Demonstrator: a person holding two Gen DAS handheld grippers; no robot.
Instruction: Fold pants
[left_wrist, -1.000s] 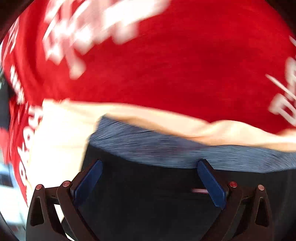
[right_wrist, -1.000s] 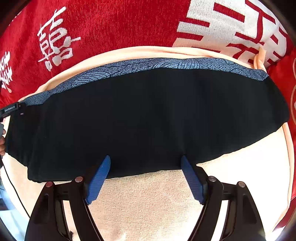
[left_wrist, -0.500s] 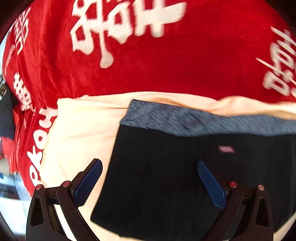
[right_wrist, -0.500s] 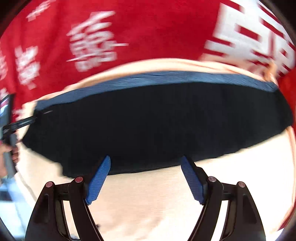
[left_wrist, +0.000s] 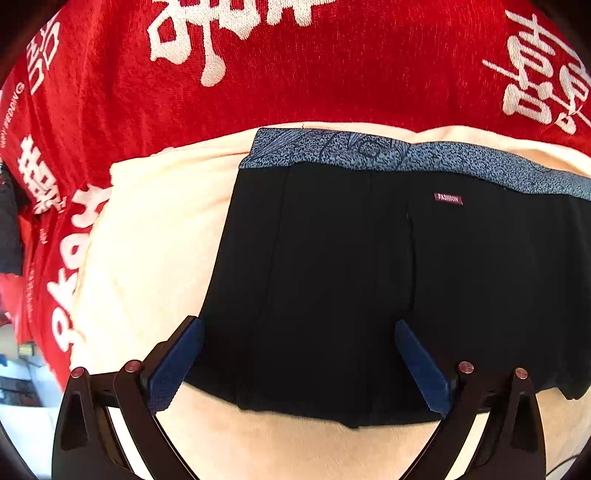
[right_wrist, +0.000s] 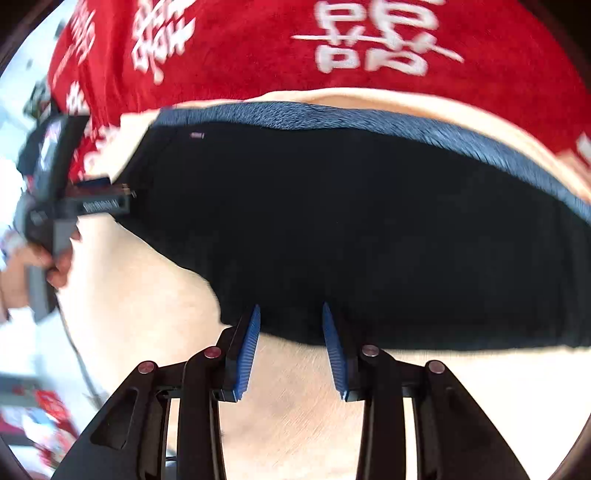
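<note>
Your black pants with the blue patterned waistband (left_wrist: 369, 277) lie flat on a cream towel (left_wrist: 147, 258) spread over the red blanket with white characters (left_wrist: 332, 74). Your left gripper (left_wrist: 295, 360) hangs spread wide above their lower hem, gripping nothing. Your right gripper (right_wrist: 291, 343) is closing, its blue pads (right_wrist: 247, 354) straddling the hem's edge but not yet pinching it.
</note>
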